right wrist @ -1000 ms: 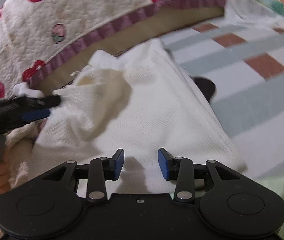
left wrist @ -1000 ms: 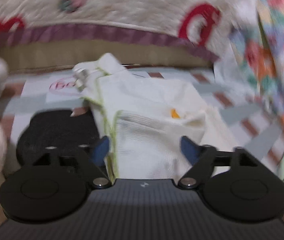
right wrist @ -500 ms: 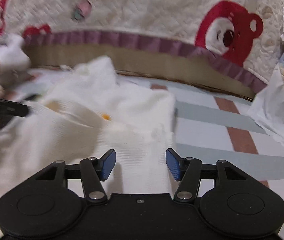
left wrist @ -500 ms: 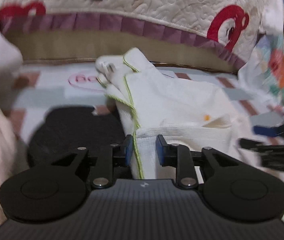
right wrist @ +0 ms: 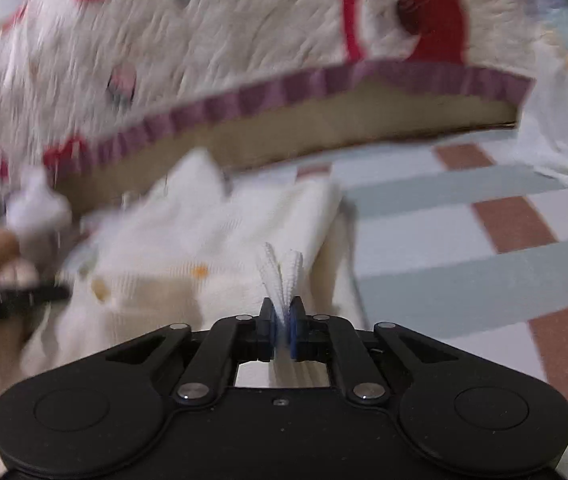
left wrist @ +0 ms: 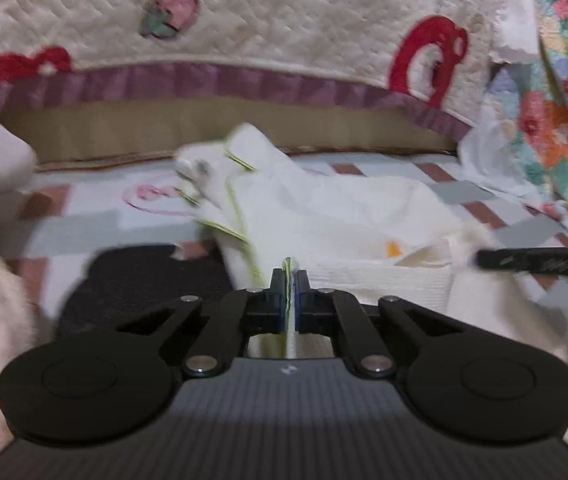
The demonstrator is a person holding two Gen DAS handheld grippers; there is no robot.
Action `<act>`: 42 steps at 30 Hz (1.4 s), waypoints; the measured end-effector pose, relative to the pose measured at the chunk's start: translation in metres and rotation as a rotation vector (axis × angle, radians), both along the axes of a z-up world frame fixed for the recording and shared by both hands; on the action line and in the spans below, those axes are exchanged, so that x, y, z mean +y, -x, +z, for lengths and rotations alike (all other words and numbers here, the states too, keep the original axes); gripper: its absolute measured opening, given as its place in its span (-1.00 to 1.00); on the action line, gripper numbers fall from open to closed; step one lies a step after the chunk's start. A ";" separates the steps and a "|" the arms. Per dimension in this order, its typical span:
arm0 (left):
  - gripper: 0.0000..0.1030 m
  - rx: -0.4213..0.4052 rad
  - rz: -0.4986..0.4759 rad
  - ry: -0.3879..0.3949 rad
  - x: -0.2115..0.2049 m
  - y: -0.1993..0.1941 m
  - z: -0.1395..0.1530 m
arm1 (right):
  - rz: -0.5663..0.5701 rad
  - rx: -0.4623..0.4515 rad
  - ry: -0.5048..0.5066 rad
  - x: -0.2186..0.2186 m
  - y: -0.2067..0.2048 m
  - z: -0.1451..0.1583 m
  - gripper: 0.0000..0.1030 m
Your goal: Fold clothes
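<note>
Now your left gripper (left wrist: 291,294) pinches the green-piped edge of the white garment (left wrist: 348,216), and your right gripper (right wrist: 282,322) pinches a bunched fold of its knit hem. The garment lies on the checked sheet (right wrist: 464,248), near the quilted bear-print cover (left wrist: 284,20) at the far side, with a dark cloth (left wrist: 136,280) just to its left.
</note>
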State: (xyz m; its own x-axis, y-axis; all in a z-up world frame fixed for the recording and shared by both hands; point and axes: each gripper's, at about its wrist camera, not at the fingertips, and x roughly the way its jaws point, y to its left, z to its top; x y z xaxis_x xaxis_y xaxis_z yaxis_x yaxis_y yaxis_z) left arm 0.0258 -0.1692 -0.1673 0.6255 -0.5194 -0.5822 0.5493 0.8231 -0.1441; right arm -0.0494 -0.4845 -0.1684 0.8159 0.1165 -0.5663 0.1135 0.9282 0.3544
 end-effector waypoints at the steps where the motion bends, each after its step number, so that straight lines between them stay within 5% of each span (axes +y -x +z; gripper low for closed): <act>1: -0.93 0.007 0.019 -0.007 0.002 -0.002 -0.002 | -0.037 -0.024 -0.042 -0.008 0.005 0.002 -0.84; 8: -0.77 0.039 0.144 -0.076 0.008 -0.016 -0.015 | -0.118 0.045 0.004 -0.010 -0.004 -0.016 -0.81; 10: -0.69 0.035 0.202 -0.114 0.009 -0.018 -0.018 | -0.169 0.064 0.005 -0.010 -0.004 -0.017 -0.61; 12: -0.44 0.110 0.233 -0.022 0.025 -0.022 -0.016 | -0.235 0.087 0.037 -0.008 0.002 -0.013 -0.27; 15: -0.29 0.187 0.259 0.114 0.044 -0.020 -0.006 | -0.281 0.089 -0.010 -0.009 0.029 -0.005 -0.15; 20: -0.29 0.102 0.159 0.044 0.026 0.009 0.018 | -0.188 0.002 -0.149 -0.001 0.103 0.003 0.04; 27: -0.11 0.050 -0.058 -0.156 -0.023 0.055 0.035 | 0.089 0.039 0.151 0.065 0.127 0.009 0.02; 33: -0.04 0.047 -0.224 -0.159 -0.021 0.067 0.050 | 0.254 0.069 0.375 0.114 0.119 -0.003 0.03; 36: 0.02 0.054 -0.230 -0.143 -0.021 0.069 0.049 | 0.337 0.083 0.487 0.138 0.115 -0.009 0.37; 39: 0.02 0.067 -0.332 -0.146 -0.028 0.075 0.046 | 0.349 0.071 0.490 0.145 0.109 -0.013 0.35; 41: 0.04 0.057 -0.454 -0.161 -0.034 0.086 0.045 | 0.320 0.058 0.452 0.136 0.107 -0.008 -0.07; 42: 0.10 0.044 -0.510 -0.185 -0.038 0.093 0.045 | 0.305 0.052 0.433 0.132 0.106 -0.005 -0.53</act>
